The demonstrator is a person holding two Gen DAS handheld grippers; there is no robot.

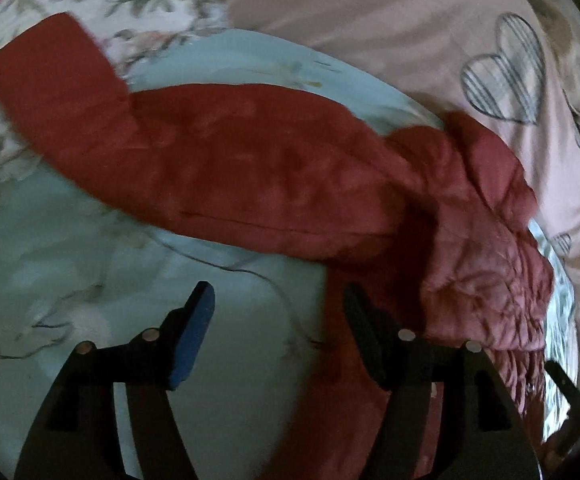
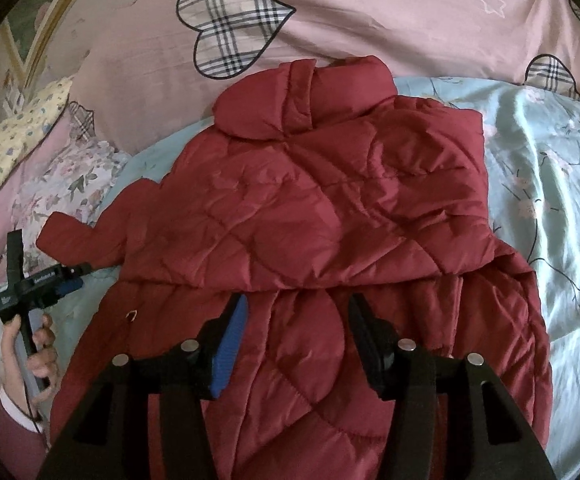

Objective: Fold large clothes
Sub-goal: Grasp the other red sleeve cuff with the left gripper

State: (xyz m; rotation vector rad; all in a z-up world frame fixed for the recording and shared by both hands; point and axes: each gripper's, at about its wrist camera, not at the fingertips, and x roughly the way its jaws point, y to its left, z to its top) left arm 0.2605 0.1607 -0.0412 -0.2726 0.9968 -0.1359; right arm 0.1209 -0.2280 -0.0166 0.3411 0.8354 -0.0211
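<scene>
A dark red quilted jacket lies on the bed, collar at the far end, its top half folded over the lower half. One sleeve stretches out to the left over the light blue sheet. My left gripper is open and empty, just short of that sleeve; it also shows at the left of the right wrist view, held by a hand. My right gripper is open and empty, hovering over the jacket's lower part near the fold edge.
The bed has a light blue floral sheet. A pink duvet with plaid hearts lies along the far side. A floral pillow sits at the far left.
</scene>
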